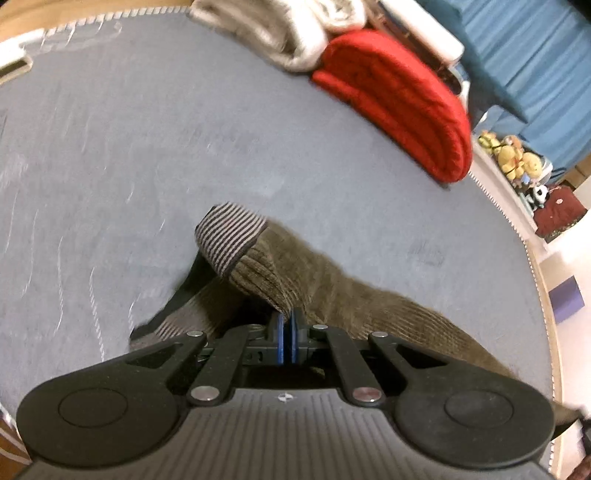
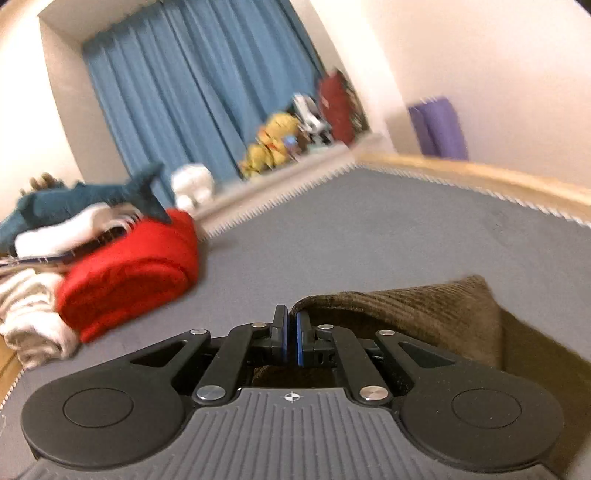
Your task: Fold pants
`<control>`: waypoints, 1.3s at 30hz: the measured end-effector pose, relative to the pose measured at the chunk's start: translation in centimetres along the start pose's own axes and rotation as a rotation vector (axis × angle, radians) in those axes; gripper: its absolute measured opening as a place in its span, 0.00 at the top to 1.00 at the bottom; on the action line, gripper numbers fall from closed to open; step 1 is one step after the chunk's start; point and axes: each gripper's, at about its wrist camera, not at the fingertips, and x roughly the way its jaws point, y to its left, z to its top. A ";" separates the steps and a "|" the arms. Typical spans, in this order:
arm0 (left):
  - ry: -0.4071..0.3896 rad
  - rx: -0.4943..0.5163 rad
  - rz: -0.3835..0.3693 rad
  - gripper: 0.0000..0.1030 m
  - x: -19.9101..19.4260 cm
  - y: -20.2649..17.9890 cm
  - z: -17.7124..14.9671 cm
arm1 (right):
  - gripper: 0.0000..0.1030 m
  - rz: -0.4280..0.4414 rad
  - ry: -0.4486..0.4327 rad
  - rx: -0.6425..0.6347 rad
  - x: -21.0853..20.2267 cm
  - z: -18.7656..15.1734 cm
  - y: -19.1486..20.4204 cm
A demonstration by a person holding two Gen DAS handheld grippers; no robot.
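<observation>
Olive-brown corduroy pants (image 1: 332, 291) with a grey-and-black striped waistband lining (image 1: 231, 236) lie on a grey bed surface (image 1: 147, 155). My left gripper (image 1: 287, 319) is shut on a fold of the pants just below the waistband, which flips over above the fingers. In the right wrist view my right gripper (image 2: 291, 321) is shut on an edge of the same pants (image 2: 424, 310), and the cloth rises lifted to the right of the fingers. The rest of the pants is hidden under both grippers.
A folded red knit (image 1: 402, 99) lies at the far right of the bed, beside pale folded cloth (image 1: 280, 33). Beyond the bed edge (image 2: 461, 173) stand blue curtains (image 2: 192, 81), stuffed toys (image 2: 273, 144) and a purple box (image 2: 437, 127).
</observation>
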 end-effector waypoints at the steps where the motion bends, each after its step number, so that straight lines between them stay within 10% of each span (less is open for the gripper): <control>1: 0.028 -0.020 0.003 0.96 0.5 0.6 0.1 | 0.96 -0.022 0.050 0.041 -0.2 -0.7 -1.0; 7: 0.140 -0.119 0.050 0.81 3.1 2.4 0.5 | 0.92 -0.145 0.355 0.374 1.8 -5.7 -8.4; 11: 0.126 -0.119 0.070 0.57 3.6 2.0 0.8 | 0.82 -0.195 0.246 0.439 1.9 -4.0 -11.8; 14: 0.127 -0.128 0.081 0.57 4.3 2.0 1.0 | 0.56 -0.235 0.198 0.486 2.1 -3.2 -13.9; 27: 0.107 -0.110 0.133 0.58 5.8 1.1 0.9 | 0.56 -0.244 0.159 0.642 5.9 -3.7 -19.1; 39: 0.093 -0.082 0.133 0.85 5.5 1.3 1.3 | 0.82 -0.253 0.033 0.529 4.5 -1.8 -17.3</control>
